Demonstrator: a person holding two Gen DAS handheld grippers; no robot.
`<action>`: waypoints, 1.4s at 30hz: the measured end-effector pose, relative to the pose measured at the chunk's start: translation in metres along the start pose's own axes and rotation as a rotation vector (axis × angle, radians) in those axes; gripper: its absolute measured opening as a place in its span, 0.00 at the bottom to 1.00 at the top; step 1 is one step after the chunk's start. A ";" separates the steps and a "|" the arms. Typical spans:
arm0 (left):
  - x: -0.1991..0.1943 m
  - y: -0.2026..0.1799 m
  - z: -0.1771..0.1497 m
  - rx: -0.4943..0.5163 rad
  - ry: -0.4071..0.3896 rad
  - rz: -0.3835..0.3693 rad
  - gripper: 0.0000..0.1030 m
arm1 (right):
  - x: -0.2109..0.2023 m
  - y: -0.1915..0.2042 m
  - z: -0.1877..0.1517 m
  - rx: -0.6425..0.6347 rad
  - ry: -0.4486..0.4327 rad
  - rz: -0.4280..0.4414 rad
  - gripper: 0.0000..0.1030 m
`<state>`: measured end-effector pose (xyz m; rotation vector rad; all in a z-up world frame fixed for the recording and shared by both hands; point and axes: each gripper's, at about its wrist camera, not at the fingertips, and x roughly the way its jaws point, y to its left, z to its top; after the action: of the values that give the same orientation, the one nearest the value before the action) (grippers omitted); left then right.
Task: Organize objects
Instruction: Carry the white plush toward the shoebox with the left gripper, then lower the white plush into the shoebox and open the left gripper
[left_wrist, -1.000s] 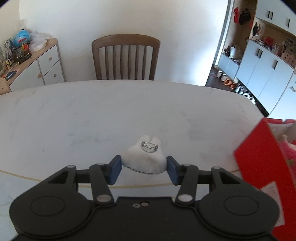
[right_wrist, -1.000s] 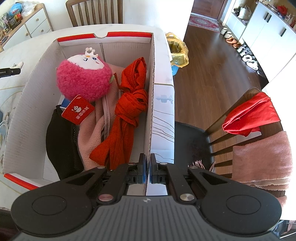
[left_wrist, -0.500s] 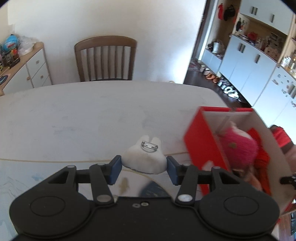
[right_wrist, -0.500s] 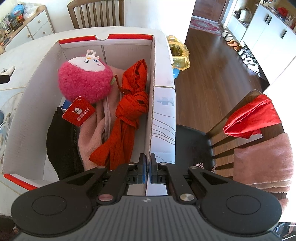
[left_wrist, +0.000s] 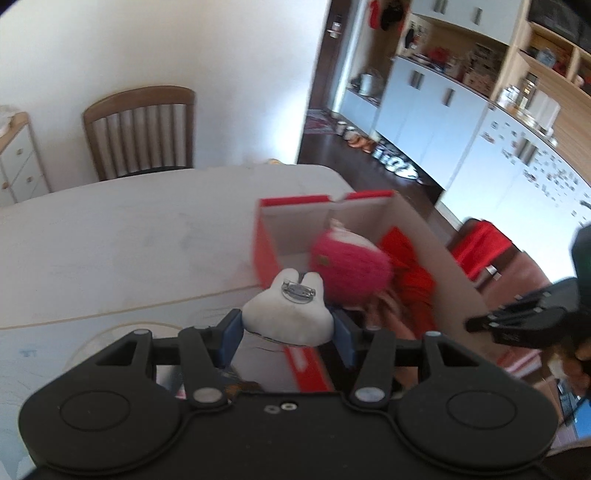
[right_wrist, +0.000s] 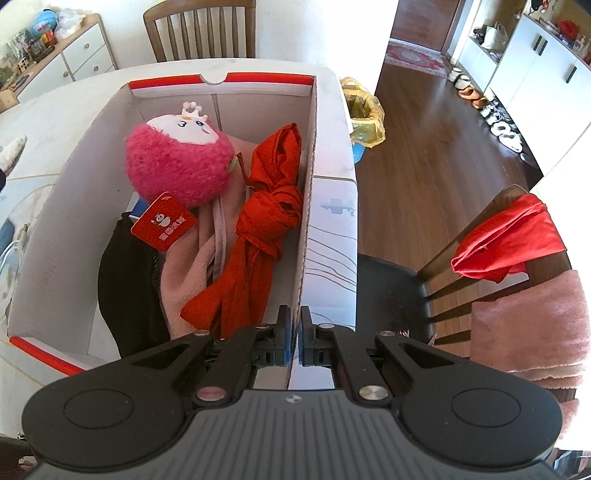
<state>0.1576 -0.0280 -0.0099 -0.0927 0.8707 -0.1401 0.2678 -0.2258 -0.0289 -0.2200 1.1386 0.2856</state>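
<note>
The left claw (left_wrist: 287, 334) pinches a small white plush brooch (left_wrist: 286, 315) between its blue pads, pin side up, held in the air just beside the near left corner of the open red-and-white box (right_wrist: 70, 206). The right claw (right_wrist: 294, 339) is pressed together on the box's right wall. Inside the box lie a pink plush toy (right_wrist: 177, 166), a red cloth (right_wrist: 266, 229), a pink fabric and a black garment. The box stands on the white bench (left_wrist: 110, 236).
</note>
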 end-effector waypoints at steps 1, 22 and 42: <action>0.001 -0.006 -0.001 0.011 0.007 -0.011 0.49 | 0.000 0.000 0.000 -0.001 -0.001 0.002 0.04; 0.075 -0.098 -0.011 0.172 0.234 -0.098 0.49 | 0.001 -0.003 -0.002 0.004 -0.012 0.018 0.04; 0.129 -0.106 -0.017 0.164 0.384 -0.087 0.50 | 0.002 -0.003 -0.001 0.006 -0.014 0.028 0.04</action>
<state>0.2173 -0.1532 -0.1038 0.0524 1.2348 -0.3171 0.2689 -0.2286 -0.0314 -0.1969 1.1289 0.3084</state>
